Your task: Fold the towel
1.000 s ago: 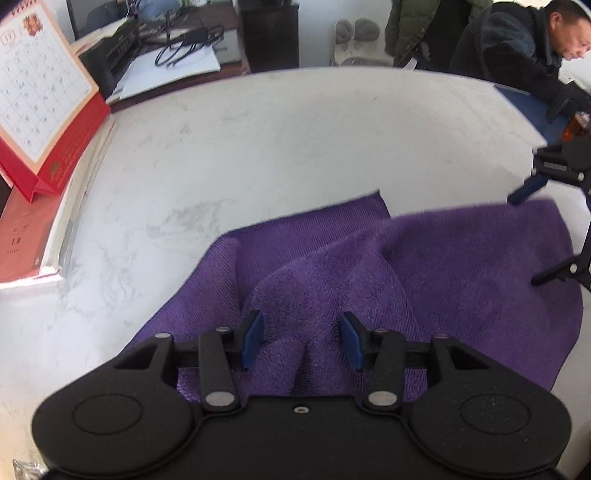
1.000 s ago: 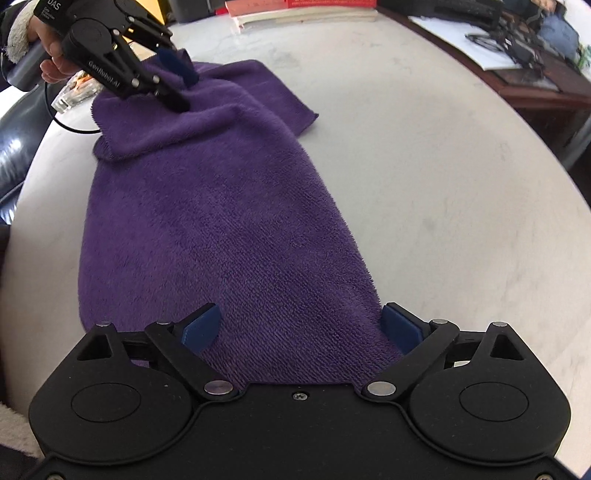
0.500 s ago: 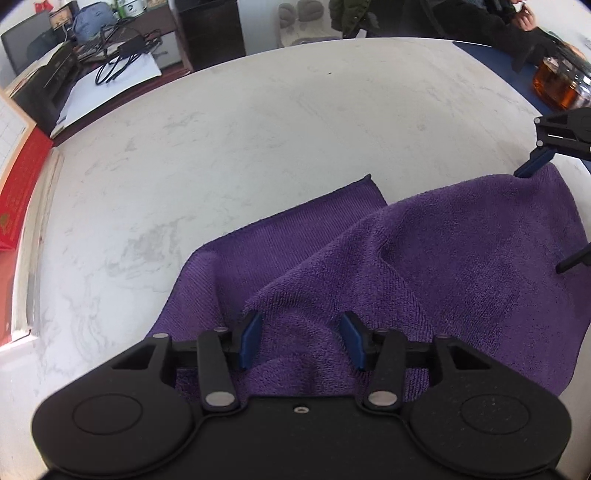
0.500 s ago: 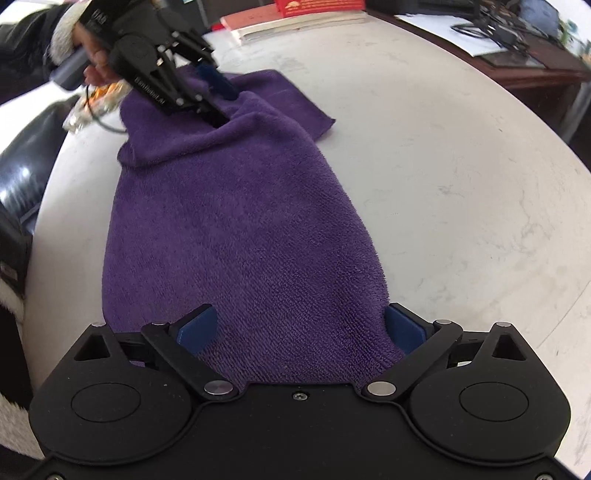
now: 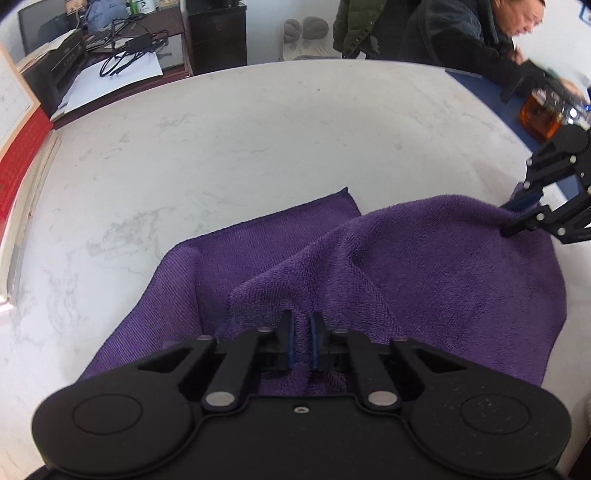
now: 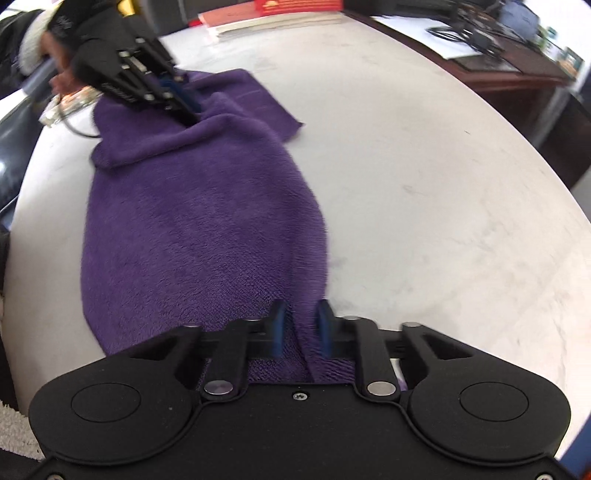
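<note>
Both tongs pinched nearly closed on cloth: left gripper clamped on a raised ridge of the purple towel at its near end, right gripper nipping the opposite end, narrow slit between the pads in each. Towel sprawled on the white marble table, one flat corner poking out from under the bunched upper layer, so already partly doubled over.

Risks, as judged from here:
- Thin bite on plush pile, likely to slip out under a sideways tug
- Grabbed ridge probably not the true edge; possibly two layers on one side, giving a skewed fold
- Uneven lift between hands dragging the lower layer, flat corner shifting out of line
- Slack middle sagging and creasing when carried over

Surface: smooth, pale, lightly veined, low friction, so cloth slides easily. Red desk calendar at the left edge. Room: office clutter, cables on a desk behind, seated man at far right, glass teapot near the right gripper's side, worth keeping clear of
</note>
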`<state>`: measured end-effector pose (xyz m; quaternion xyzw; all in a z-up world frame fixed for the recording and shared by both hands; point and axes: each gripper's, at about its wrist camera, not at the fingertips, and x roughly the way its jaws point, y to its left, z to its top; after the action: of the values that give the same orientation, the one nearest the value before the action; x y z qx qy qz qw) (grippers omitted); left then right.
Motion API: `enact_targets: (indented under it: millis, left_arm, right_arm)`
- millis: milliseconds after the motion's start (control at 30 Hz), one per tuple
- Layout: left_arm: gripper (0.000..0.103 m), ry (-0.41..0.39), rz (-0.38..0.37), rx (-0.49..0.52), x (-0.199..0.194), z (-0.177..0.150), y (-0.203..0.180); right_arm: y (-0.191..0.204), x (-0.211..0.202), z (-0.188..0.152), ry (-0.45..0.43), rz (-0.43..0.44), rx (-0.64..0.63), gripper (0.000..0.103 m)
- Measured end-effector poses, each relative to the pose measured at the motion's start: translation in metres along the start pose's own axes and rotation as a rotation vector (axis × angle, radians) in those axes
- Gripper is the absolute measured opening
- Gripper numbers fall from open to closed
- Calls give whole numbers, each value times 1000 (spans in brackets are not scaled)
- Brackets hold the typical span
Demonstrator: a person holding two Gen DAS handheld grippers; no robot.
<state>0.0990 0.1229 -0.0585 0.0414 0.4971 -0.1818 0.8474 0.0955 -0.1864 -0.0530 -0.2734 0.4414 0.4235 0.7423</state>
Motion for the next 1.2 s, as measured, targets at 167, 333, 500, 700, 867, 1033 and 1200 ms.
enact_targets:
  millis: [167,333,500,700,867,1033,1200]
  left_arm:
    - [5,-100,-65,-99,-24,3,3]
    - [4,-220,-90,-140,-48,24,6]
    - [3,-334,-87,-126,-76,52,7]
    - [10,-255,-119,-14,-56,52,-13]
    - [21,-169,-82,62,-28,23,-24]
    - [32,-179,-102,156,-35,-1,-28]
    - [38,-136,-42,337,-34,-14,-32]
  right_arm:
    - [1,-19,3,-75,-61,52,7]
    - [-5,-51,15,-165,-161,57,7]
    - [-16,-83,45,-287,-302,19,7]
    - [-5,-123,76,-437,-398,-49,7]
    - [2,-138,75,-452,-427,-74,7]
    - [7,-137,59,-404,-427,-53,7]
    - [12,-126,43,-355,-396,-3,7]
